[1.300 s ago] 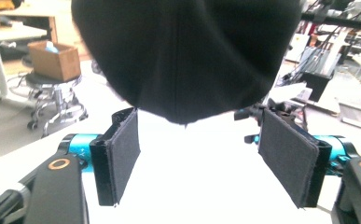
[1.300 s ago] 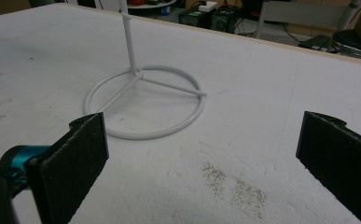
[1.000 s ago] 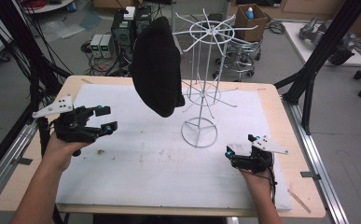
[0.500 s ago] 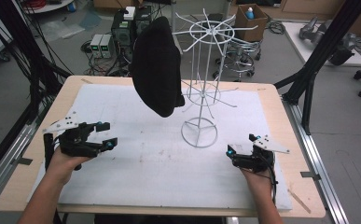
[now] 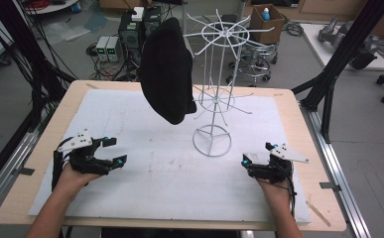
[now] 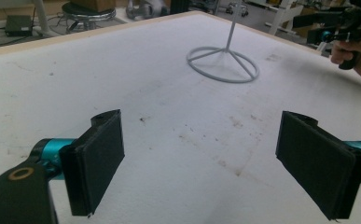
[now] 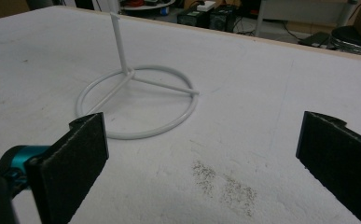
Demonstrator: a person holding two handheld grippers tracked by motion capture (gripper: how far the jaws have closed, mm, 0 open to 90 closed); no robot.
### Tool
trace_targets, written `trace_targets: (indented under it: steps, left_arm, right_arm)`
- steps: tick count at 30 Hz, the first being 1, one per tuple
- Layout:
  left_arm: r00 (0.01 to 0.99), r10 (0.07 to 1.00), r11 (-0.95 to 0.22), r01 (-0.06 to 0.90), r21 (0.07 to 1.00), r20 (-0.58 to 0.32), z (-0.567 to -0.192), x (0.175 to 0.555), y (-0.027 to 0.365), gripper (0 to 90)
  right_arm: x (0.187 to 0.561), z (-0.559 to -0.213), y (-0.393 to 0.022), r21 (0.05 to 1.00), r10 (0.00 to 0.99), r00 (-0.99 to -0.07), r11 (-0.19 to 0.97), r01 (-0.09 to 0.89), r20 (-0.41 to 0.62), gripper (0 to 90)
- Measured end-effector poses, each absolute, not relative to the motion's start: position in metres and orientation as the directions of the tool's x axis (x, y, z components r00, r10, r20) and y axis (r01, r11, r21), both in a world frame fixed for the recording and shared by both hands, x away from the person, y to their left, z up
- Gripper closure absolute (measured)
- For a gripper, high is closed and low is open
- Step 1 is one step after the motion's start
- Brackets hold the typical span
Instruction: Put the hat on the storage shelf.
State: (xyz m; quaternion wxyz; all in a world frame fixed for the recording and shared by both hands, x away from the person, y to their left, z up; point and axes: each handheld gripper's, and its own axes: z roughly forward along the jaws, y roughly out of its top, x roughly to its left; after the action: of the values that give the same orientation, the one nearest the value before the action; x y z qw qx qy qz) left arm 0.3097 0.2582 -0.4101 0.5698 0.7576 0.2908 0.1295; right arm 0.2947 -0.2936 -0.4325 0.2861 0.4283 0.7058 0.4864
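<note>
A black hat (image 5: 165, 69) hangs on the white wire stand (image 5: 218, 79) mid-worktop (image 5: 145, 124). Both jaws gape (nothing held): left hand-held gripper (image 5: 114, 151) and right hand-held gripper (image 5: 245, 161) rest low near opposite edges.

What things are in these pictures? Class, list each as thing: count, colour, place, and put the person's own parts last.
Rack: one, white wire, stands right of the mat's centre on a ring base.
Hat: one, black, hangs from a rack arm on its left side, above the mat.
Mat: one, white, covers most of the table.
Table: one, light wood, under the mat.
Left gripper: one, black with teal tips, open and holding nothing, at the mat's left.
Right gripper: one, black with teal tips, open and holding nothing, at the mat's right.
Hands: two, one on each gripper, at the near edge.
</note>
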Motion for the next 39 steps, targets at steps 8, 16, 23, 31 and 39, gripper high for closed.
trace_targets:
  steps: [8,16,23,31,39]
  left_arm:
    - [0.805,0.577,-0.171,0.288,0.942,-0.141,-0.4146,0.3109,0.2534,15.5]
    - [0.799,0.585,-0.172,0.293,0.941,-0.142,-0.4171,0.3100,0.2529,15.8]
    - [0.791,0.594,-0.163,0.298,0.941,-0.148,-0.4173,0.3109,0.2538,15.9]
    - [0.790,0.594,-0.161,0.302,0.940,-0.152,-0.4173,0.3103,0.2531,16.0]
    - [0.789,0.595,-0.166,0.306,0.938,-0.151,-0.4178,0.3112,0.2534,16.0]
  right_arm:
    - [0.2925,-0.4312,-0.2903,0.932,0.884,-0.467,0.171,0.321,-0.002,1.2]
    - [0.2923,-0.4316,-0.2855,0.927,0.881,-0.474,0.184,0.326,-0.008,1.1]
    - [0.2931,-0.4321,-0.2858,0.927,0.882,-0.470,0.182,0.327,-0.008,1.1]
    - [0.2930,-0.4322,-0.2855,0.926,0.882,-0.472,0.187,0.327,-0.012,1.1]
    - [0.2940,-0.4329,-0.2856,0.925,0.881,-0.472,0.182,0.332,-0.004,1.1]
